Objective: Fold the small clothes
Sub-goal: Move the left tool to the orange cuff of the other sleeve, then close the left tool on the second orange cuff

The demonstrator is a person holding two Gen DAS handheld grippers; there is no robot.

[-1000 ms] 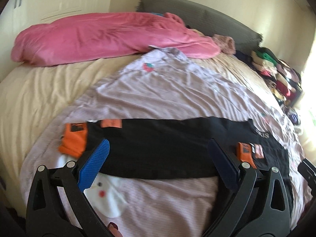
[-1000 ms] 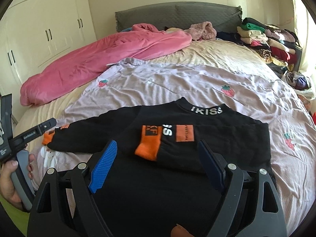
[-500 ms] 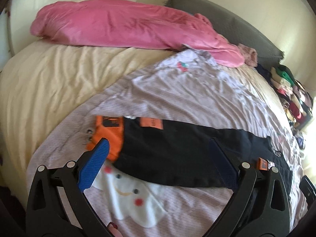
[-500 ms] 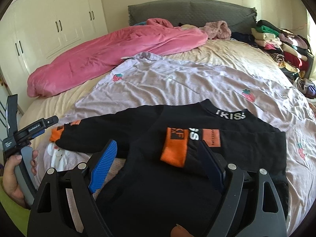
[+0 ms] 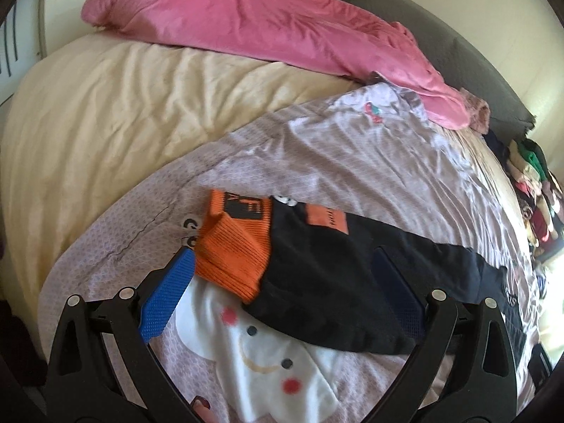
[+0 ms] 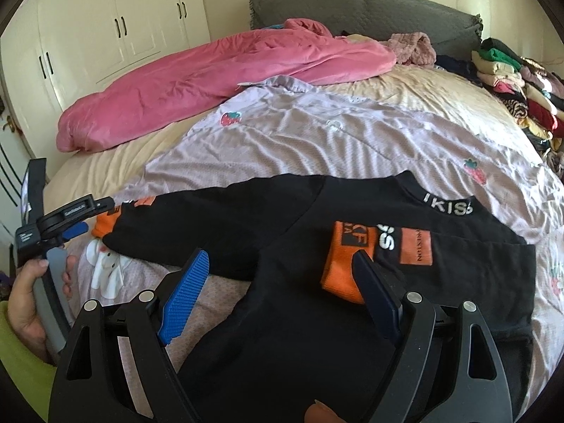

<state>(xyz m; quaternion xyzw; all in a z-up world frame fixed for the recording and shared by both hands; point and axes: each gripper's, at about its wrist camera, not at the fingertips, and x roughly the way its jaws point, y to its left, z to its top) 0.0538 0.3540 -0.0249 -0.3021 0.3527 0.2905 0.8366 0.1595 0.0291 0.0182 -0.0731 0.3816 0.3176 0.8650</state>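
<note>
Now both grippers gape wide, gripping nothing: the left gripper (image 5: 282,296) straddles the orange ribbed cuff (image 5: 232,246), the right gripper (image 6: 282,292) the black sweater (image 6: 317,282), lying flat on the lilac quilt (image 6: 317,141), collar toward the headboard (image 6: 352,7), sleeve outstretched sideways.

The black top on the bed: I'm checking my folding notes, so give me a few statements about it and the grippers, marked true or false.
1. The black top lies on a lilac blanket. True.
2. Both sleeves are folded across the chest. False: one orange cuff lies on the chest; the other sleeve stretches out sideways.
3. The left gripper is clamped on a cuff. False: its jaws stand open above it.
4. The right gripper is open. True.
</note>
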